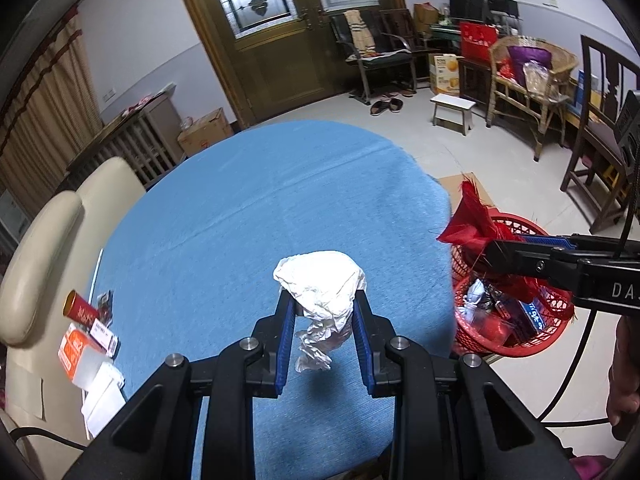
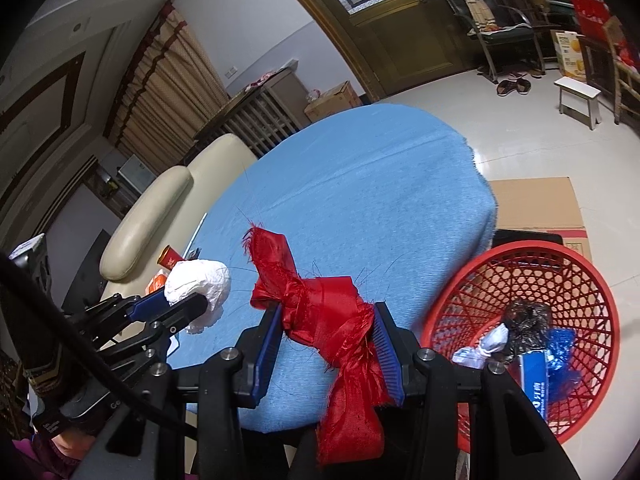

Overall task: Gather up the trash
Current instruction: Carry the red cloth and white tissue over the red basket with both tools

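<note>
My left gripper (image 1: 322,300) is shut on a crumpled white paper wad (image 1: 324,280) and holds it above the blue tablecloth (image 1: 260,208). My right gripper (image 2: 326,314) is shut on a frayed red ribbon (image 2: 320,312) that hangs down between the fingers. In the left wrist view the right gripper (image 1: 486,254) holds the ribbon (image 1: 468,220) over the red mesh basket (image 1: 552,332) beside the table. The basket (image 2: 480,284) holds white, black and blue trash. The left gripper with the wad (image 2: 200,286) shows at the left of the right wrist view.
A red tube (image 1: 78,308), an orange box (image 1: 76,350) and small packets lie at the table's left edge by a cream sofa (image 1: 44,264). Flat cardboard (image 2: 536,208) lies on the floor behind the basket. Chairs, a stool (image 1: 452,110) and boxes stand farther back.
</note>
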The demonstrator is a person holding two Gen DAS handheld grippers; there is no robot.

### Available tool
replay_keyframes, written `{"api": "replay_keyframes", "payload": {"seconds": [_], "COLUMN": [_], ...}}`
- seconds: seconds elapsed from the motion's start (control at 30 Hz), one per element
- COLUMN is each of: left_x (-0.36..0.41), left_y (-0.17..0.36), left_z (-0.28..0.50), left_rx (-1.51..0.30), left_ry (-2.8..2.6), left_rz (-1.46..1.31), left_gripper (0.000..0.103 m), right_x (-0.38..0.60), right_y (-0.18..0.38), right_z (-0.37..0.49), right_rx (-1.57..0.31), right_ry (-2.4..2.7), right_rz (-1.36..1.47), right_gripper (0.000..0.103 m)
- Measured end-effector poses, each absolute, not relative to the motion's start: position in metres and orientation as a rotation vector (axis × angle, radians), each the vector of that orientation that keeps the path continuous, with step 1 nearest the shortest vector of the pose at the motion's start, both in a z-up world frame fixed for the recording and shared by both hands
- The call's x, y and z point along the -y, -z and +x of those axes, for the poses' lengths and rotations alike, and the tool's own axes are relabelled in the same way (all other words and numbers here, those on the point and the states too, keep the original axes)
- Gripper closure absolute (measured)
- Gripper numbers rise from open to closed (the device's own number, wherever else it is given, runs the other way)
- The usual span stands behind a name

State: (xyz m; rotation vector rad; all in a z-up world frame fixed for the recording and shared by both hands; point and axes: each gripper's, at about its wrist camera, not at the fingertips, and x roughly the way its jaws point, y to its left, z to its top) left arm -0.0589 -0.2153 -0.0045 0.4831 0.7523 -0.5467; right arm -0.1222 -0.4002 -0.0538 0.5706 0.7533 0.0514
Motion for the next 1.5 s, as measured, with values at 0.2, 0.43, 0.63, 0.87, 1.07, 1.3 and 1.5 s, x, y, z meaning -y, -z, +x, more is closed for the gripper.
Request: {"api": "replay_keyframes", "payload": {"seconds": [0.2, 0.43, 0.63, 0.87, 1.07, 1.3, 1.5], "left_x": [0.233, 0.245, 0.252, 0.253, 0.256, 0.262, 0.268], "left_y": [0.002, 0.000, -0.001, -0.004, -0.003, -0.003, 0.000], "left_z": [-0.064, -0.069, -0.074, -0.074, -0.076, -0.077, -0.078], "left_rx": [-0.744, -0.735, -0.727, -0.722, -0.721, -0.720, -0.717], "left_ry": [0.576, 0.600, 0.614, 0.629, 0.642, 0.663, 0.681], "left_rz": [0.519, 0.549, 0.568, 0.578, 0.589, 0.604, 0.615], "left_gripper": [0.073, 0.073, 0.073, 0.073, 0.073, 0.073, 0.073], "right_x": [0.414, 0.429, 0.435, 0.441, 0.447, 0.455, 0.462], "right_y": [0.053, 0.053, 0.052, 0.052, 0.052, 0.054, 0.055], "right_z": [-0.132, -0.141, -0.146, -0.152, -0.156, -0.163, -0.167], "right_rx": [-0.738, -0.724, -0.721, -0.718, -0.711, -0.705, -0.704], "right_ry": [-0.023, -0.001, 0.013, 0.029, 0.044, 0.062, 0.076], "right_rz": [0.591, 0.609, 0.619, 0.623, 0.627, 0.639, 0.646], "right_gripper": [0.055, 0.055, 0.055, 0.054, 0.054, 0.054, 0.054]}}
